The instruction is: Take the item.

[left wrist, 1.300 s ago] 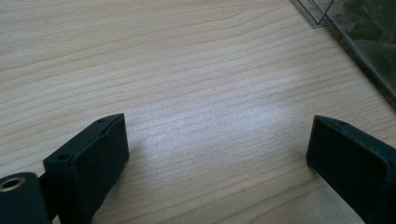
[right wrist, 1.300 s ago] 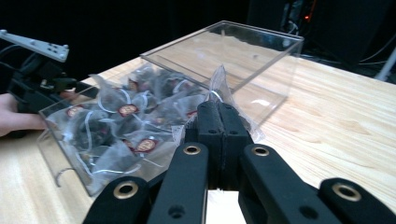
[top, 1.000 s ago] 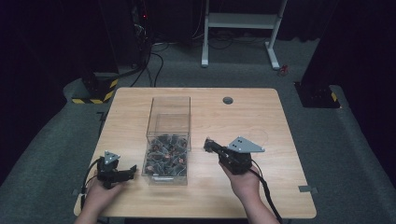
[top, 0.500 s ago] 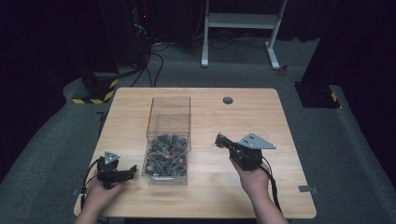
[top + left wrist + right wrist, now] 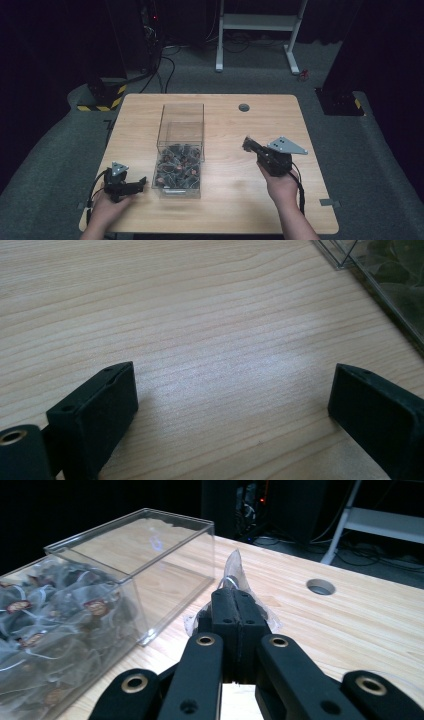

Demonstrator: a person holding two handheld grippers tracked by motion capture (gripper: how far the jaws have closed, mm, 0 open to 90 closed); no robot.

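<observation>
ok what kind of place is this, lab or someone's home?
Most likely a lab or recording studio. A lone wooden table stands on grey carpet, ringed by dark curtains. Behind it are a white equipment stand, floor cables, and a hazard-striped base.

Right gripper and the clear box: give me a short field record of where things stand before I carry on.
right gripper: shut on a clear wrapped sachet, held above the table, to the right of the box
left gripper: open, nothing between the jaws, low over the bare table
clear box: lidless, near part piled with wrapped sachets, far part bare
position: box stands between the two grippers
</observation>
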